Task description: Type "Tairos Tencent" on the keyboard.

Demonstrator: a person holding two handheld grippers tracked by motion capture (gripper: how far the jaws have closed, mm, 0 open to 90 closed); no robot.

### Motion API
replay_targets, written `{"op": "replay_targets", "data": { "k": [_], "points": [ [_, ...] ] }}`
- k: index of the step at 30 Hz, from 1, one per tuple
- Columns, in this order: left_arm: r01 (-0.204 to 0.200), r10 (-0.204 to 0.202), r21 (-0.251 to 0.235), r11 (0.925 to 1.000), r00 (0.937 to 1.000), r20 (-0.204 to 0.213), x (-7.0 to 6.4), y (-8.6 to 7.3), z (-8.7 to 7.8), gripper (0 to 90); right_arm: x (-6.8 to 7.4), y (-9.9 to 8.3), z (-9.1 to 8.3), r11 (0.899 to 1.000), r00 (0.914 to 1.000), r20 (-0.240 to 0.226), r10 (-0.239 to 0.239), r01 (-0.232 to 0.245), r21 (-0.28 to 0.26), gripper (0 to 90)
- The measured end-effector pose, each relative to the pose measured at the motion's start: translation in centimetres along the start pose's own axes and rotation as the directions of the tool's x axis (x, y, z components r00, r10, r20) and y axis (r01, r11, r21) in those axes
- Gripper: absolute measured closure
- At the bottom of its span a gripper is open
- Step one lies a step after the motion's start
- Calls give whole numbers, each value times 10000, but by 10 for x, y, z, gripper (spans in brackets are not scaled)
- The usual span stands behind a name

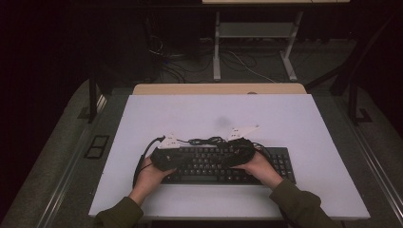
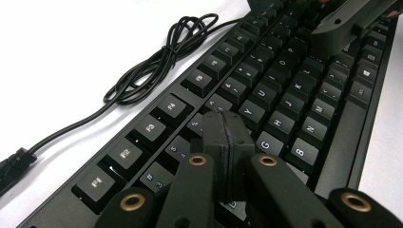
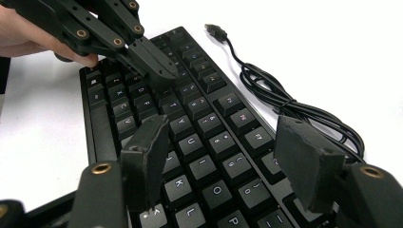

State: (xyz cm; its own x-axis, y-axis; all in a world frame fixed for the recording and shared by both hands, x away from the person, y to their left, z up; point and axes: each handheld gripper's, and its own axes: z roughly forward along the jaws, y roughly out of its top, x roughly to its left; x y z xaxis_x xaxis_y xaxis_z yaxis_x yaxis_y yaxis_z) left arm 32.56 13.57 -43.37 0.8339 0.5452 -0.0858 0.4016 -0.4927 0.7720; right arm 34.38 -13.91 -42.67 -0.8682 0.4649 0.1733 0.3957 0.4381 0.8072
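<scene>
A black keyboard [image 1: 278,164] lies near the front of the white table top [image 1: 199,116]. Its black cable [image 1: 206,140] sits coiled just behind it, and the USB plug [image 3: 216,31] rests loose on the table. My left gripper [image 2: 224,118] is shut with nothing held, its tip low over the number and upper letter keys [image 2: 252,114]. My right gripper [image 3: 223,126] hangs open above the right half of the letter keys [image 3: 192,145], with nothing between the jaws. In the high view the left gripper [image 1: 177,159] and right gripper [image 1: 228,156] point toward each other over the keyboard.
White table surface lies bare behind and to both sides of the keyboard. Beyond the table's far wooden edge [image 1: 218,88] stand desk legs [image 1: 216,47] and floor cables [image 1: 247,64]. Each gripper's own cable trails near the keyboard.
</scene>
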Motion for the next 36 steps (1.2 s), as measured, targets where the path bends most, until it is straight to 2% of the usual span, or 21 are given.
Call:
{"op": "replay_targets", "data": {
  "k": [14, 17, 18, 25, 27, 36],
  "points": [
    [12, -12, 50, 10000, 10000, 11, 1, -1, 1, 893, 0, 0, 0, 10000, 10000, 34, -7, 7, -25, 357],
    [8, -9, 104, 9999, 10000, 44, 0, -2, 2, 893, 0, 0, -1, 10000, 10000, 36, 1, -1, -33, 357],
    [-105, 103, 281, 9995, 9999, 62, 1, -2, 2, 893, 0, 0, -1, 10000, 10000, 40, 5, -5, -29, 357],
    [-33, 31, 196, 9998, 10000, 68, 0, -2, 3, 893, 0, 1, -1, 10000, 10000, 43, 10, -10, -28, 357],
    [-131, 130, 233, 9996, 9999, 62, 0, -2, 2, 893, 0, 1, -1, 10000, 10000, 42, 11, -11, -29, 357],
    [25, -25, -92, 10000, 10000, 33, 0, 0, -3, 893, -1, 0, -1, 10000, 10000, 50, 3, -2, -38, 357]
  ]
}}
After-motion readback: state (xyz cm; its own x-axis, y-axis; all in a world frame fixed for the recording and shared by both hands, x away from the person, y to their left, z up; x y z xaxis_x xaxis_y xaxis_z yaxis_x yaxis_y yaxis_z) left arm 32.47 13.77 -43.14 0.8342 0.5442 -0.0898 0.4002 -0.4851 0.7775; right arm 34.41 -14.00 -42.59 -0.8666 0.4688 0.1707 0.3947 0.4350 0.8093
